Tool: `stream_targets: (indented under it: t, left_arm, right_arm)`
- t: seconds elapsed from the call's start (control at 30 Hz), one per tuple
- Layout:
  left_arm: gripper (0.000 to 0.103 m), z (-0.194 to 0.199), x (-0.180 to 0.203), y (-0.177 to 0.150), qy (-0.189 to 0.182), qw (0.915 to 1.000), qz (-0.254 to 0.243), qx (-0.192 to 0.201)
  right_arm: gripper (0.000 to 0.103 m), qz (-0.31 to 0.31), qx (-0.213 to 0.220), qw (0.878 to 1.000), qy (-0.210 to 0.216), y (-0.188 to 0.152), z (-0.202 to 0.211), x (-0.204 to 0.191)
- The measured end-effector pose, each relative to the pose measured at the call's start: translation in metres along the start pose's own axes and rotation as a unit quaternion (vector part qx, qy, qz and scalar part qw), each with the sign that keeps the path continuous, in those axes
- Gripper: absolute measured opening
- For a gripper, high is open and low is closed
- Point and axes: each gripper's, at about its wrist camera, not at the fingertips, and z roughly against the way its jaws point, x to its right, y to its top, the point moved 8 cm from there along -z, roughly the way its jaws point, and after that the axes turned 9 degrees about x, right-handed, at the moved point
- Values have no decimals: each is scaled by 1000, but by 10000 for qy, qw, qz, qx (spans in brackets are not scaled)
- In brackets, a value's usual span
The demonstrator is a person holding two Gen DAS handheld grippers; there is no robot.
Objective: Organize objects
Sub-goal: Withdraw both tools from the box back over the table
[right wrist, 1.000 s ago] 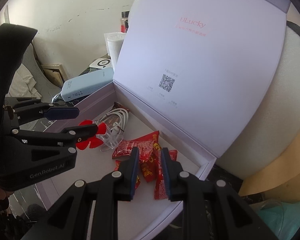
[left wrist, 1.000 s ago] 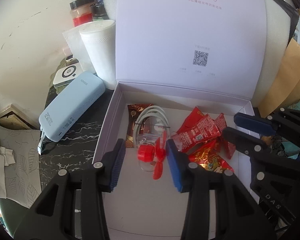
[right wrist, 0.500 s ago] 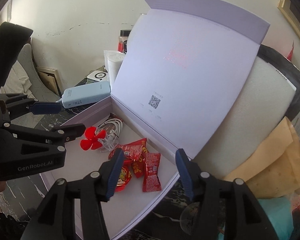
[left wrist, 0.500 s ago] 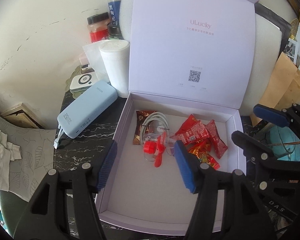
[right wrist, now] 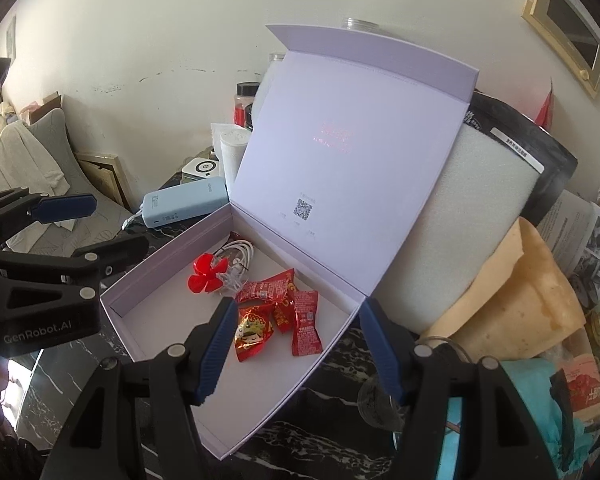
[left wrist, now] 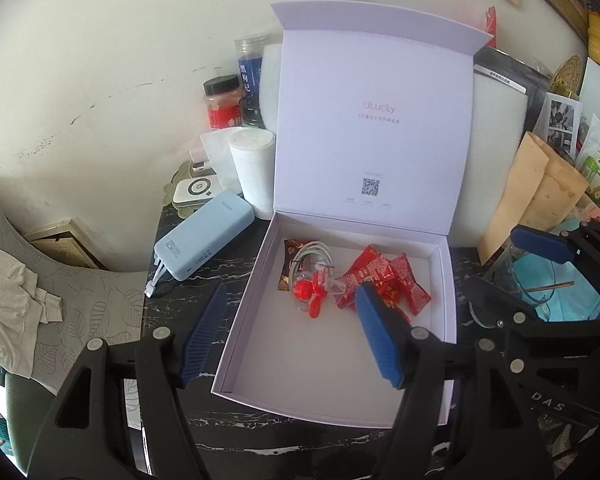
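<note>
An open lilac box (left wrist: 244,320) (right wrist: 160,256) lies on the black marble table with its lid (left wrist: 372,120) upright. Inside lie a red mini fan (left wrist: 306,294) (right wrist: 204,276), a coiled white cable (left wrist: 312,252) (right wrist: 240,252) and several red candy packets (left wrist: 396,280) (right wrist: 284,312). My left gripper (left wrist: 291,289) (right wrist: 96,226) hovers above the box's left front, its jaws opening and holding nothing. My right gripper (right wrist: 298,304) (left wrist: 512,268) hangs over the right front corner, jaws also opening and empty. A pale blue power bank (left wrist: 204,236) (right wrist: 184,204) rests left of the box.
Behind the power bank stand a white cup (left wrist: 254,168), a white charger puck (left wrist: 196,190) and jars (left wrist: 222,100). Brown paper bags (left wrist: 540,200) and a glass bowl with teal cloth (left wrist: 560,288) crowd the right. A grey chair with a cloth (left wrist: 40,280) is at left.
Both grippers have risen and drawn back from the box while their jaws widened. The fan and the candy packets, earlier between the pads, now lie free in the box.
</note>
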Motion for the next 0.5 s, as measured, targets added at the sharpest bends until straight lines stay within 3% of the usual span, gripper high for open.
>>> stream_targets:
  t: [0.33, 0.5]
  left_arm:
    - [86, 57, -3, -1, 242, 9992, 30, 329]
    - [88, 81, -2, -7, 343, 9986, 36, 403]
  right_arm:
    - [80, -65, 357, 9993, -60, 2, 59, -7]
    - [86, -140, 521, 9984, -165, -4, 86, -8]
